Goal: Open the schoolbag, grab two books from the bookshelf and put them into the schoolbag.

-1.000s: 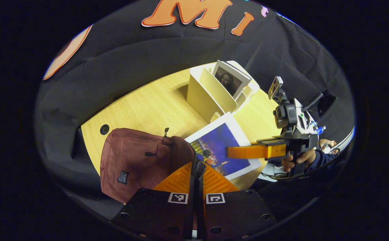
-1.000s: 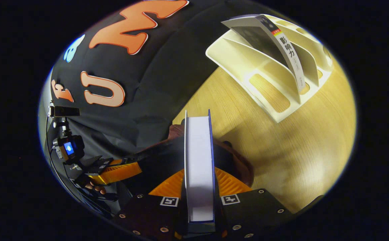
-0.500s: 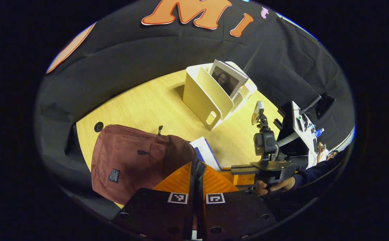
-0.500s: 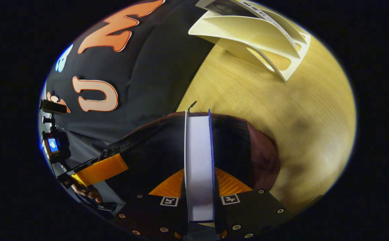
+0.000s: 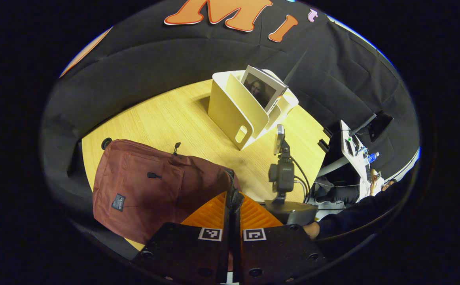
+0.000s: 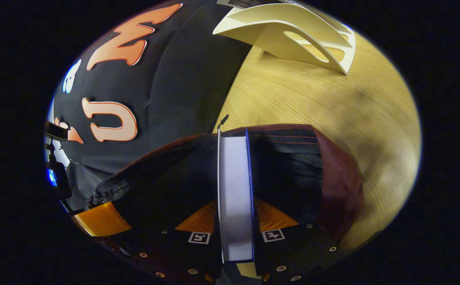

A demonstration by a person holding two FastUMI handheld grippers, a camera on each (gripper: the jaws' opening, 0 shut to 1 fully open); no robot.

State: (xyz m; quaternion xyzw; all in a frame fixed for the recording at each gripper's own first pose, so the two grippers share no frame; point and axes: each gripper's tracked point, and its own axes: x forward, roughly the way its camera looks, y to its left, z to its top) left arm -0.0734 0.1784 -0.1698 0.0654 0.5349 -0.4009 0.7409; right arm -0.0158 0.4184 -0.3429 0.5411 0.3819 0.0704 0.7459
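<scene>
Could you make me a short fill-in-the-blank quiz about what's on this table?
1. The right gripper is shut on a ____.
2. The left gripper pinches the rim of the dark red ____.
3. One book still stands in the cream ____.
4. The bag's zip is ____.

Missing words: book; schoolbag; bookshelf; open

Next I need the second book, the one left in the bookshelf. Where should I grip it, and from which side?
Grip the book by its upper corner, coming from above. It stands tilted in a slot of the bookshelf, and the dividers cover its lower half, so the top is the free part. Close on its two covers, probably along the spine edge.
</scene>
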